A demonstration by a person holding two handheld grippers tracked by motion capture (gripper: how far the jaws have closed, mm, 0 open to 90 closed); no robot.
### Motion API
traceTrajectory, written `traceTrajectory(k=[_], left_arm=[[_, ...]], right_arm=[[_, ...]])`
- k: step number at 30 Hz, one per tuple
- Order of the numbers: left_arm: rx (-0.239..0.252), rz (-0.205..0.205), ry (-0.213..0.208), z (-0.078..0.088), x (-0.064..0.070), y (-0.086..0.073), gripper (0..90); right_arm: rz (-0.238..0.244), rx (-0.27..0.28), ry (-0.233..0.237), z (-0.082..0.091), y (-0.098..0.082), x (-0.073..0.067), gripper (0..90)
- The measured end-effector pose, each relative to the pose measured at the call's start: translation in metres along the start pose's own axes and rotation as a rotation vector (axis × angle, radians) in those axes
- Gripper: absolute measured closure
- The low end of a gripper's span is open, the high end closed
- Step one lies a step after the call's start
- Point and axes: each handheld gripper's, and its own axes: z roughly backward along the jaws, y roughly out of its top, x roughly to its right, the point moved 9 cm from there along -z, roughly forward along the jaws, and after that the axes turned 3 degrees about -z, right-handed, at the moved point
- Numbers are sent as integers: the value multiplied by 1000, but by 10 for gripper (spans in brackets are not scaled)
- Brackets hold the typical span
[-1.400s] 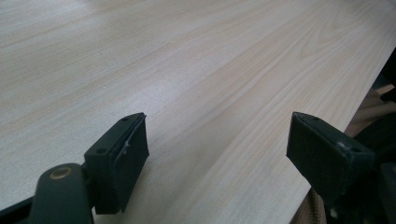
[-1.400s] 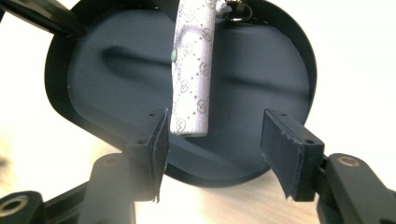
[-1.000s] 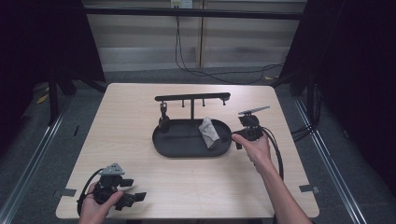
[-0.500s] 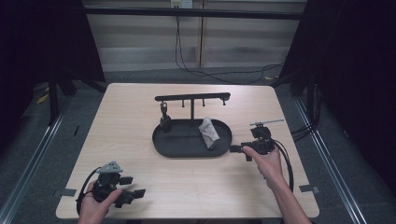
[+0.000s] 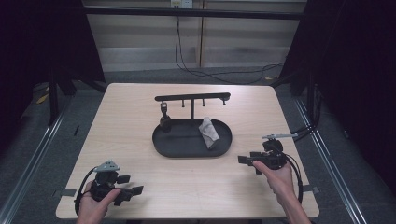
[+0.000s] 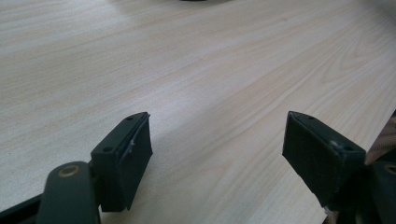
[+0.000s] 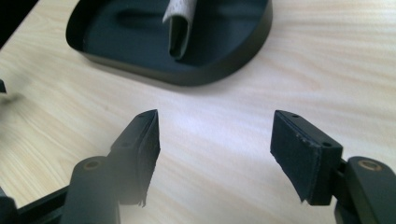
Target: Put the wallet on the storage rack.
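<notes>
Two grippers, both empty. My right gripper (image 5: 247, 160), jaws just opening wide, sits nearest the folded cloth (image 5: 208, 132), lying lengthwise front-to-back in the tray (image 5: 177, 148) mid-worktop; left gripper (image 5: 131, 192) gapes near the front-left corner.

A pale wood-grain tabletop (image 5: 126, 135) is standing on a grey floor (image 5: 42, 154), with metal rails (image 5: 28, 172) running along both sides. Beyond it, light wall panels (image 5: 154, 35) are catching the light while black cables (image 5: 210, 74) are trailing down. Dark curtains (image 5: 42, 42) are flanking the scene.
</notes>
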Motion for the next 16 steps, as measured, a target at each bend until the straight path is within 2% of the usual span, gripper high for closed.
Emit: traceTrajectory(k=[4, 8, 9, 10, 12, 13, 15, 16], left_arm=[[16, 6, 0, 1, 1, 1, 236], [35, 21, -27, 4, 3, 1, 236], [35, 21, -27, 4, 3, 1, 236], [38, 21, -25, 5, 3, 2, 236], [43, 31, -33, 5, 3, 2, 233], [43, 31, -33, 5, 3, 2, 232], [41, 27, -42, 5, 4, 2, 224], [41, 27, -42, 5, 4, 2, 222]], right_arm=[[-2, 15, -4, 8, -14, 1, 333], [3, 19, -22, 16, -34, 2, 327], [3, 19, -22, 16, -34, 2, 327], [17, 28, -33, 20, -41, 3, 320], [15, 51, -47, 23, -46, 6, 307], [15, 51, -47, 23, -46, 6, 307], [21, 94, -86, 27, -49, 13, 267], [21, 94, -86, 27, -49, 13, 267]])
